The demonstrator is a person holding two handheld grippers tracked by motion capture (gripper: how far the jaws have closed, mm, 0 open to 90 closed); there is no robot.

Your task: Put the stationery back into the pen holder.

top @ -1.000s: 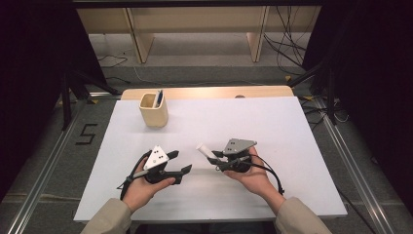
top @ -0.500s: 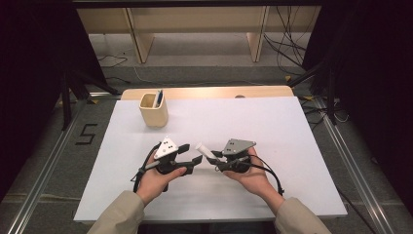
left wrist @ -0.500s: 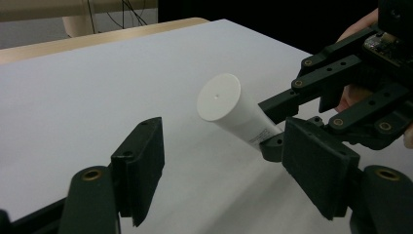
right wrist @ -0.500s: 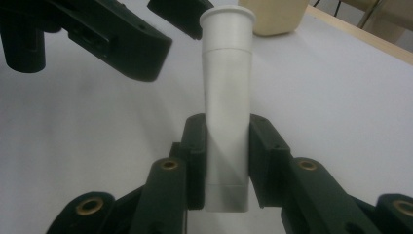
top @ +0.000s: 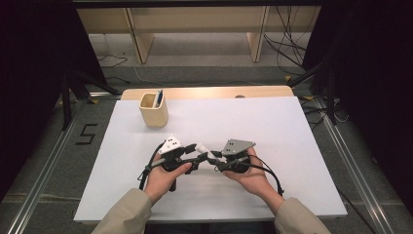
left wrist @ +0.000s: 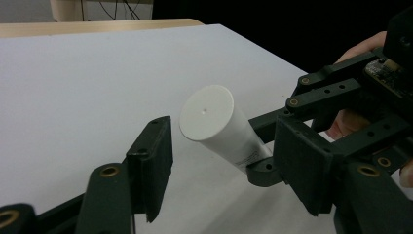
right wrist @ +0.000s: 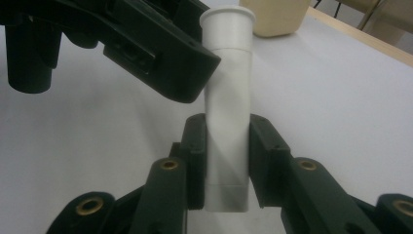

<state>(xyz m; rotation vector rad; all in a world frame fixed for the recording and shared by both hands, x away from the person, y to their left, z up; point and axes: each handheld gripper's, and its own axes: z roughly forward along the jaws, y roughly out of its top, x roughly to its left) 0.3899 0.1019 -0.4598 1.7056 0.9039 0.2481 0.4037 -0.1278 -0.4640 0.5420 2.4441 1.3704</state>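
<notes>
A white sheet (top: 292,136) covers the wooden table (top: 204,92), a beige pen cup (top: 154,109) standing at its far left; dark floor and cables lie beyond. The left gripper (left wrist: 219,161) has just been closing, its jaws apart around the cap end, not pressing it; the right gripper (right wrist: 226,151) is clamped on the flat tail. The tube (right wrist: 228,97) is plain white, round-capped, held above the sheet's middle.

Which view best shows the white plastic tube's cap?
The left gripper view: the white plastic tube's round flat cap faces the camera between the left claw's open pads. The right gripper view shows its rim side-on; the high view, a speck.
</notes>
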